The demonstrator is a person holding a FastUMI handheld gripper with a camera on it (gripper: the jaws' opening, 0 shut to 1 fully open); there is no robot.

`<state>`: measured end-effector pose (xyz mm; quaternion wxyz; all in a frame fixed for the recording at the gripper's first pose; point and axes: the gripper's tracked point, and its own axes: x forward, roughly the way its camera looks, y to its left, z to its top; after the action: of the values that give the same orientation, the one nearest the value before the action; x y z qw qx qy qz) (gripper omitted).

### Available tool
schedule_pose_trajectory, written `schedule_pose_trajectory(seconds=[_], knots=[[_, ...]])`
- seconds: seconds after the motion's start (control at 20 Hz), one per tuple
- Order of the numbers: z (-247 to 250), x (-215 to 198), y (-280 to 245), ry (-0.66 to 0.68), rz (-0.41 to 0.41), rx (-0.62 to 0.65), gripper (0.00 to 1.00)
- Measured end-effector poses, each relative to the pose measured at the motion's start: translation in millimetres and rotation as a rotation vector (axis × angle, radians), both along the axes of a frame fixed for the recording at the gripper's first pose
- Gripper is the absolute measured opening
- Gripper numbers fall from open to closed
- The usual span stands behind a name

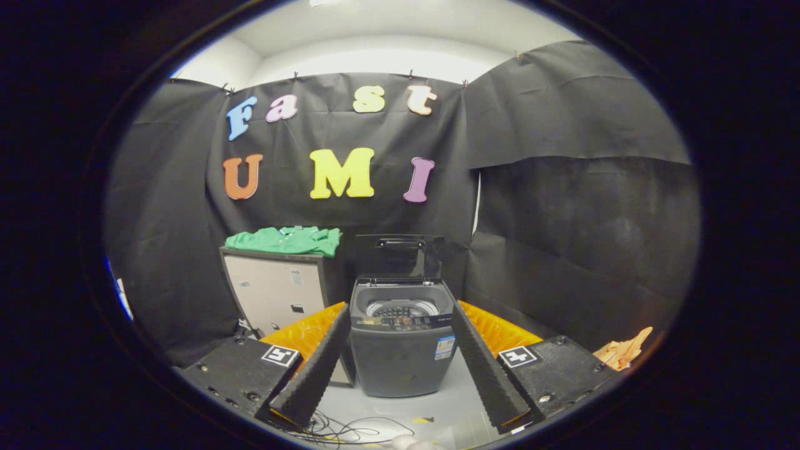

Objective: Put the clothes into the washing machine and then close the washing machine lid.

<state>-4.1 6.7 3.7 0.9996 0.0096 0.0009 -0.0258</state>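
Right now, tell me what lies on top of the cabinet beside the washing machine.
A green garment lies crumpled on the cabinet, left of the washing machine. It covers the top, so anything beneath is hidden. The open tongs hold nothing.

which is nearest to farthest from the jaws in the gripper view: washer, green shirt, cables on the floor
The gripper is open and holds nothing.
1. Cables: on the floor, low between the jaws.
2. Washer: straight ahead on the floor, lid up.
3. Green shirt: beyond, on the cabinet left of the washer, by the back wall.

The gripper (400,369) has ridged fingers (312,369), screwed mounting blocks and square black-and-white marker tags (280,355).
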Motion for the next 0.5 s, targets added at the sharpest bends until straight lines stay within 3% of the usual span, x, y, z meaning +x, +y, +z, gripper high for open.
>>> schedule_pose_trajectory(seconds=[0.5], knots=[[68, 58, 38, -0.029, 0.028, 0.046, 1.00]])
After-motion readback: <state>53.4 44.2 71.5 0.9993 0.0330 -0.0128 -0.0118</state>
